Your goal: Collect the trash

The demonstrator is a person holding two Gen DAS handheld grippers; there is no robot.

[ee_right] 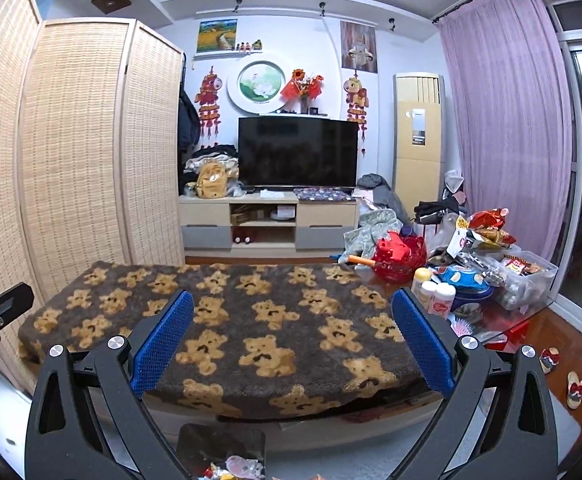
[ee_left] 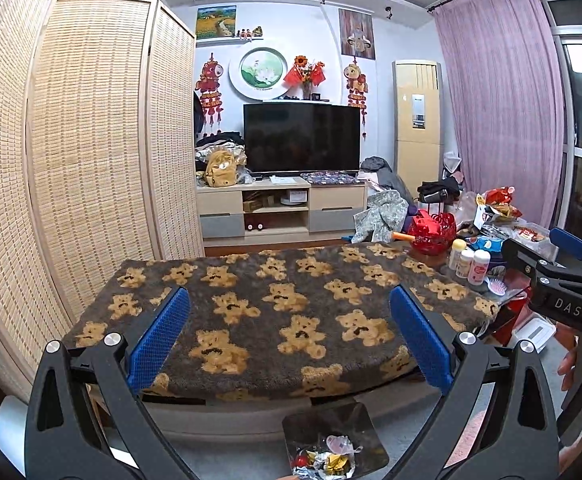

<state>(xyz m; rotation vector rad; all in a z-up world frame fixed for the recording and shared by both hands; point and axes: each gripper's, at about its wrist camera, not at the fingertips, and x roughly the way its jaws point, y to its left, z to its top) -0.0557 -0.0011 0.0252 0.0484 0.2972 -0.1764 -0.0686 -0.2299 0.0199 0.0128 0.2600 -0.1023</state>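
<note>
Trash [ee_left: 329, 456]: crumpled wrappers, foil, red, yellow and pale pieces, heaped in a dark bin [ee_left: 355, 420] on the floor, at the bottom edge of both views, just in front of the near edge of the table; seen also from the right wrist [ee_right: 237, 468], bin [ee_right: 199, 446].

Left gripper [ee_left: 289, 340]: blue-padded fingers spread wide, nothing between them, held above the bin and facing the table.

Right gripper [ee_right: 293, 340]: fingers likewise wide apart and empty; its black body, marked "DAS", shows at the right edge of the left view, with the person's hand [ee_left: 579, 368] beneath it.

Table cover [ee_left: 275, 312]: dark plush fabric with tan bear pattern, lying flat over the table top, bare of trash.

Clutter at the table's right end: red basket [ee_left: 431, 232], three small white bottles [ee_left: 471, 260], snack packets [ee_left: 501, 200], a clear plastic box [ee_right: 527, 276].

Background: folding woven screen [ee_left: 71, 160] left, television [ee_left: 301, 138] on a low cabinet, standing air conditioner [ee_left: 417, 120], pink curtain [ee_left: 499, 100] right.
</note>
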